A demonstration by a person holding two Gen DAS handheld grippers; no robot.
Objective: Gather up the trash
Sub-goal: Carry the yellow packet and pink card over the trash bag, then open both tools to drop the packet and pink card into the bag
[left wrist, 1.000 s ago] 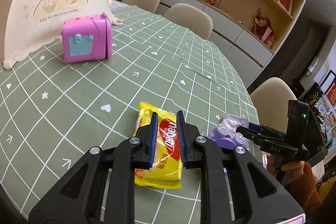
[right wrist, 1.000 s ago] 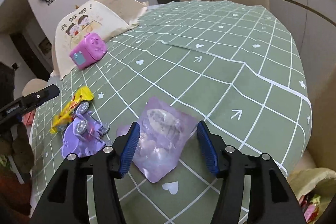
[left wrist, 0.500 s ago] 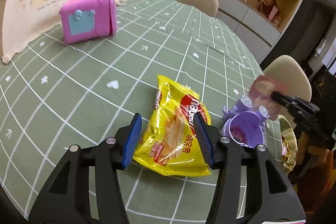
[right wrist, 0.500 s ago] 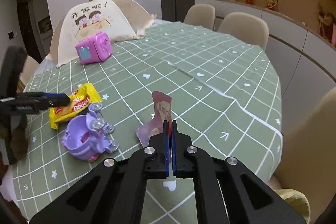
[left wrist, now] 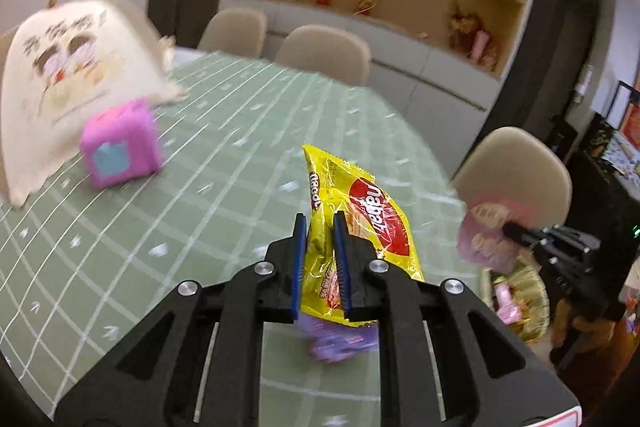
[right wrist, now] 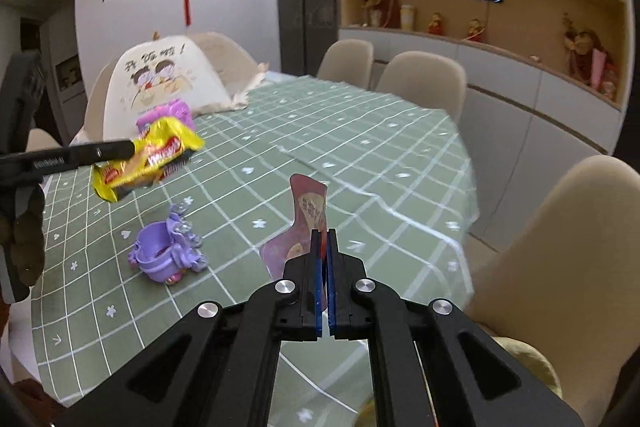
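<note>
A yellow snack wrapper (left wrist: 360, 211) hangs above the green checked tablecloth (left wrist: 224, 179), pinched by my left gripper (left wrist: 320, 215), whose jaws are closing on it. In the right wrist view the same wrapper (right wrist: 148, 157) dangles from the left gripper's tip (right wrist: 130, 147) at the left. My right gripper (right wrist: 323, 233) is shut on a thin purple-pink wrapper (right wrist: 310, 207), which stands up off the table. The left wrist view has that wrapper (left wrist: 486, 231) blurred at the right, beyond the table edge, in the right gripper (left wrist: 508, 227).
A purple toy cup (right wrist: 160, 255) lies on the cloth below the yellow wrapper. A pink box (left wrist: 120, 151) and a cream food cover (left wrist: 60, 75) stand at the far left. Beige chairs (right wrist: 560, 247) ring the table. A gold-lined bin (left wrist: 520, 303) sits low at the right.
The left gripper opened, closed again on the yellow wrapper and lifted it off the table. The right gripper closed on the purple wrapper and raised it toward the table's right edge.
</note>
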